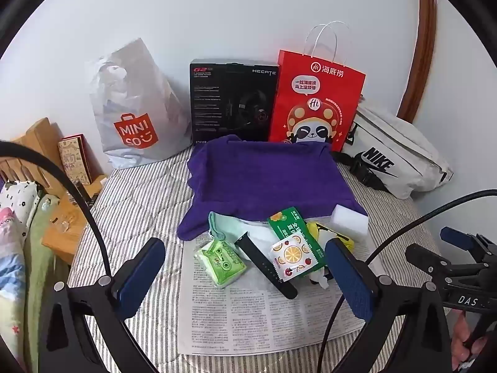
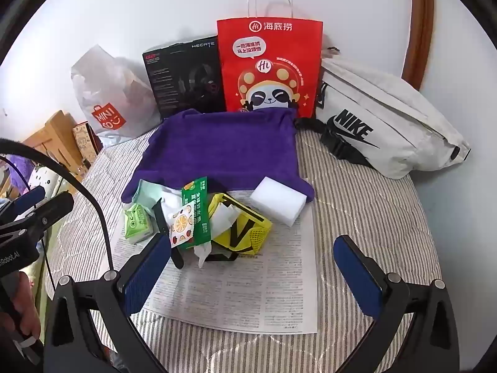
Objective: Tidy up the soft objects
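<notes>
Both tongs spread wide, pinching nothing: left gripper [image 1: 245,275] and right gripper [image 2: 253,272] angled down over a printed sheet [image 2: 236,292] on a striped bed [image 2: 357,205]. Ahead on the sheet, a small heap: green tissue pack [image 1: 220,262], black strap [image 1: 267,267], fruit-print sachet [image 1: 290,258], green packet [image 2: 195,211], yellow pouch [image 2: 242,227], white sponge [image 2: 278,200]. Behind, a purple towel [image 1: 264,180] spread flat, touching the heap's far edge.

A towel [image 2: 217,149] lies behind small packets [image 2: 189,217] on newspaper [image 2: 242,292] (bags [image 2: 270,68] against the wall).
</notes>
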The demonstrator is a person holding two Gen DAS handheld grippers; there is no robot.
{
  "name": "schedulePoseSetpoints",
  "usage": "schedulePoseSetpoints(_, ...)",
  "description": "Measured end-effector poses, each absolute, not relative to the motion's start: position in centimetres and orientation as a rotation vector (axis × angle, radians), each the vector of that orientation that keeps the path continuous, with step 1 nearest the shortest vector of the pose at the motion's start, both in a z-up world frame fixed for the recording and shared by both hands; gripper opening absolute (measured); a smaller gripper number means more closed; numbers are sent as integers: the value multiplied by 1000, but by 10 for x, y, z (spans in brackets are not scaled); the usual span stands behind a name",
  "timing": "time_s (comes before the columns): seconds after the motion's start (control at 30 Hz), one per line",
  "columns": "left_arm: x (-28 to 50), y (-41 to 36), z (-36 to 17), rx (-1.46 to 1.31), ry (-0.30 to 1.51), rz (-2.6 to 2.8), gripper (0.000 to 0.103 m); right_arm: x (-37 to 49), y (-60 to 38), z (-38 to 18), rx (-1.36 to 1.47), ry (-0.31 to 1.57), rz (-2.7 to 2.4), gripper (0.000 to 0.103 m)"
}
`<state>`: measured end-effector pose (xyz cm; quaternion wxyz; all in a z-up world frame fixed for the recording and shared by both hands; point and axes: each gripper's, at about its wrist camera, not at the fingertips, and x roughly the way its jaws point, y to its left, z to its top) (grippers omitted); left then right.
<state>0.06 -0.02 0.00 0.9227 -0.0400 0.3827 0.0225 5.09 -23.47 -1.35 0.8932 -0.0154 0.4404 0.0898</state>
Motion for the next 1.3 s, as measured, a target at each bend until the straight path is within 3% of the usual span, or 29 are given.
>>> schedulePoseSetpoints(1.3, -3, -1, 1, -67, 771, 38, 103, 39, -226, -2, -24, 895, 196, 103)
